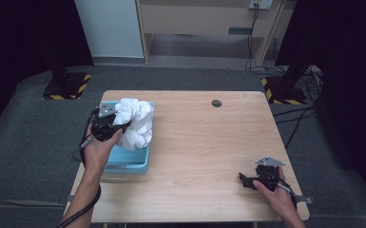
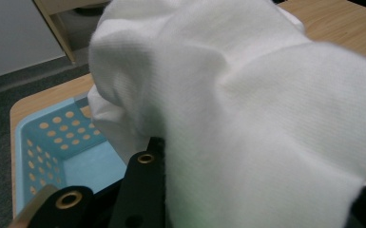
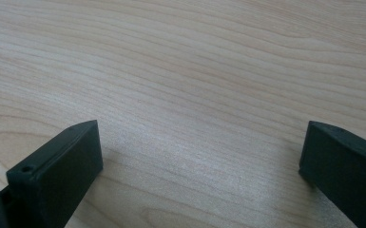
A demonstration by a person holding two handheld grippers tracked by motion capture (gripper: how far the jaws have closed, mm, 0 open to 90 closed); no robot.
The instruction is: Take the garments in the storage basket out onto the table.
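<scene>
My left hand-held gripper (image 1: 108,124) is clamped on the white cloth (image 1: 135,121), which is bunched over the blue basket (image 1: 128,164) at the tabletop's (image 1: 204,142) left side. It looks soft and light, likely to sag and drape; I judge a thick fold holds best. The cloth hides my jaw tips and most of the basket. My right hand-held gripper (image 1: 253,181) rests with jaws apart, empty.

Gripper: we see the right gripper (image 3: 199,152) from behind its own two black jaws, which stand wide apart with nothing between them.
Surface: we look down on a light wooden table (image 3: 180,71) with wavy grain.
Shadow: a soft shadow lies beside each jaw.
</scene>
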